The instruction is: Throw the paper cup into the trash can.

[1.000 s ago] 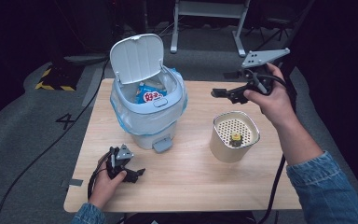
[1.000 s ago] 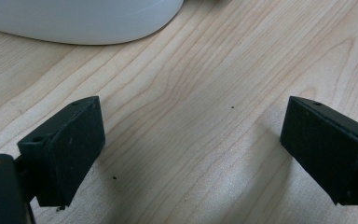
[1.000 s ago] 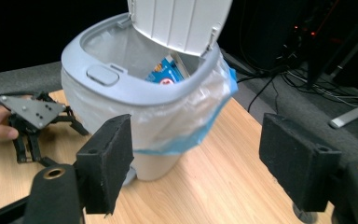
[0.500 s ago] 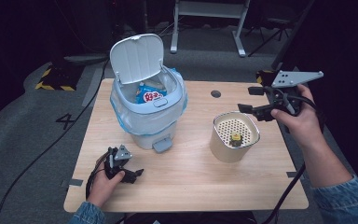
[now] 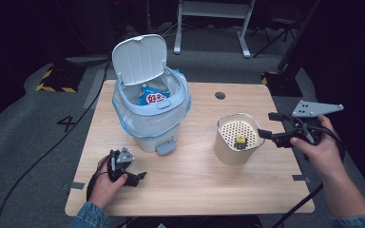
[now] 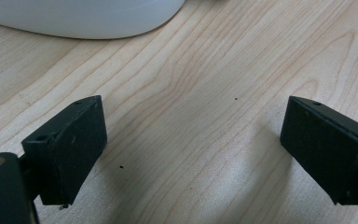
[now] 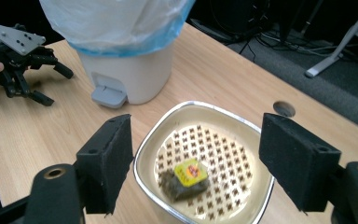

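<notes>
One tea bag (image 7: 185, 179) with a yellow tag, its print unreadable, is seen in the strainer (image 7: 256, 133), just beyond the open, empty right gripper (image 7: 196, 165). The left gripper (image 6: 193, 154) is spread open on the table (image 6: 205, 93), beside one bin (image 5: 149, 118).

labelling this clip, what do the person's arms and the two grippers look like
Both sleeves are blue denim. The left gripper and right gripper are black frames with flat rectangular black jaws. Each carries a grey three-cornered plate with small holes, large on the right one, smaller on the left. A black cable loops from the left gripper; another trails from the right.
</notes>
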